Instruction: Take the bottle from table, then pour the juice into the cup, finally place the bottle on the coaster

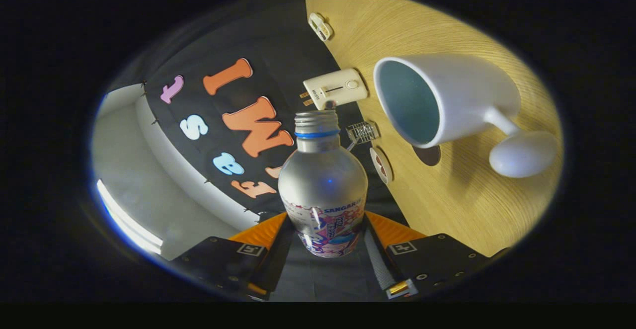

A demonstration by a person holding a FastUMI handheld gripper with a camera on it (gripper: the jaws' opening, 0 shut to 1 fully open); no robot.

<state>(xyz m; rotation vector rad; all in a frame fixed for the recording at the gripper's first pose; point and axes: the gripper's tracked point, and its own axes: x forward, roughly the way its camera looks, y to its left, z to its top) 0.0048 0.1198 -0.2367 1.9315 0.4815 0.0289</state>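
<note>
My gripper [323,225] is shut on a silver bottle [323,185] with a printed label, and both fingers press on its lower body. The bottle has no cap, a blue ring sits under its threaded mouth [316,118], and it is rolled well over to one side against the table. A white cup [447,98] with a pale blue inside stands on the wooden table [447,205], beyond the fingers and to the right of the bottle's mouth. Mouth and cup rim are apart, and I see no juice flowing. A dark round coaster [429,155] peeks out from behind the cup.
At the table's back edge, by the black cloth wall, lie a white plug-like device [336,89], a small wire basket [363,131] and a small round dish with red marks [381,165]. Another small white object [320,26] lies farther along that edge.
</note>
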